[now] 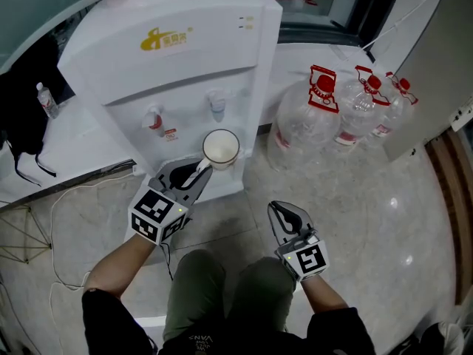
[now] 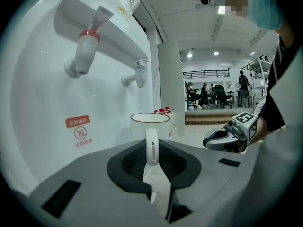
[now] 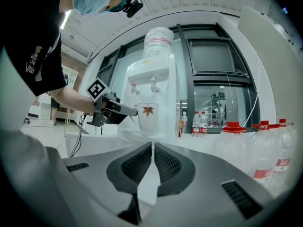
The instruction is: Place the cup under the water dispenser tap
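The room is bright and evenly lit from above. In the head view the white water dispenser (image 1: 170, 58) is nearly washed out, with only a soft shadow in its tap recess. The glossy floor (image 1: 369, 220) carries small glints of lamp light.

Both gripper views are round fisheye pictures with black corners, and straight lines bow towards the edges. In the left gripper view the ceiling spotlights (image 2: 216, 53) flare as white dots, while the cup (image 2: 150, 123) is sharp. In the right gripper view the water bottles (image 3: 270, 150) at the right edge are stretched and smeared, and the window (image 3: 213, 56) behind is dull grey.
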`<action>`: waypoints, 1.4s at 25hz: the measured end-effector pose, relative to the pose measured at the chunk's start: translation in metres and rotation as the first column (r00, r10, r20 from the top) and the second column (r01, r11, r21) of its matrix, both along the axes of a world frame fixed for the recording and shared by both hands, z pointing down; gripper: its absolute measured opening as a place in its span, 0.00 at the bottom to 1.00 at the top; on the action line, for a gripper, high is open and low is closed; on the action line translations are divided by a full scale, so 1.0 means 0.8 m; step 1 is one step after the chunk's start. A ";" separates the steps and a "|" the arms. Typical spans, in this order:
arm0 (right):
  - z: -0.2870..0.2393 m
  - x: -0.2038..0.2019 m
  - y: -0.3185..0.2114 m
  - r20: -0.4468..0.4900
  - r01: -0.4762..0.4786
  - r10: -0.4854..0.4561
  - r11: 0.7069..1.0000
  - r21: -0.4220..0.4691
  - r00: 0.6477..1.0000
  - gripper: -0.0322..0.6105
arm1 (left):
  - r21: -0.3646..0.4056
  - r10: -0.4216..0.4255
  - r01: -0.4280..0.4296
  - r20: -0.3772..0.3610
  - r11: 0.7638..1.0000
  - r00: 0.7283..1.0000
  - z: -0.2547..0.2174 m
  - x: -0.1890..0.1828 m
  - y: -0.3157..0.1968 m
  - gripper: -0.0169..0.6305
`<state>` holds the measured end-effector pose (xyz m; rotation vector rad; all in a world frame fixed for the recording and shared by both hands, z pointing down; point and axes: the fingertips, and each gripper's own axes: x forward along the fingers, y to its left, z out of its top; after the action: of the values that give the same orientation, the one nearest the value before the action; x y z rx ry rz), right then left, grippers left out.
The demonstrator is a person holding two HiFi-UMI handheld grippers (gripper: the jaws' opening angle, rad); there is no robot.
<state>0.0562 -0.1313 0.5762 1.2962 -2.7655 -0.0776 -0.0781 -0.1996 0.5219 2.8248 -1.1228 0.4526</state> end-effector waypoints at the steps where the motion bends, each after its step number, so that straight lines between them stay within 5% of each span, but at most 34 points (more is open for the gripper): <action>1: -0.002 -0.001 0.000 0.003 0.002 -0.002 1.000 0.002 1.000 0.12 | -0.005 -0.002 0.002 0.010 1.000 1.000 0.001 -0.001 -0.002 0.13; 17: -0.003 0.000 -0.004 0.009 0.030 -0.031 0.999 0.012 0.999 0.12 | -0.061 0.008 -0.007 0.013 0.998 1.000 0.022 -0.006 -0.024 0.13; 24: 0.003 -0.002 -0.002 0.010 0.038 -0.038 0.999 0.006 0.999 0.12 | -0.031 0.060 -0.060 -0.003 0.998 0.998 0.023 -0.009 -0.030 0.13; 35: 0.004 -0.008 -0.004 0.026 0.040 -0.040 0.999 0.004 0.999 0.12 | 0.002 0.017 -0.017 0.012 1.000 1.000 0.021 -0.015 -0.037 0.14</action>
<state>0.0494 -0.1343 0.5790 1.2512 -2.8151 -0.0680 -0.0899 -0.2292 0.5383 2.8397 -1.1027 0.4706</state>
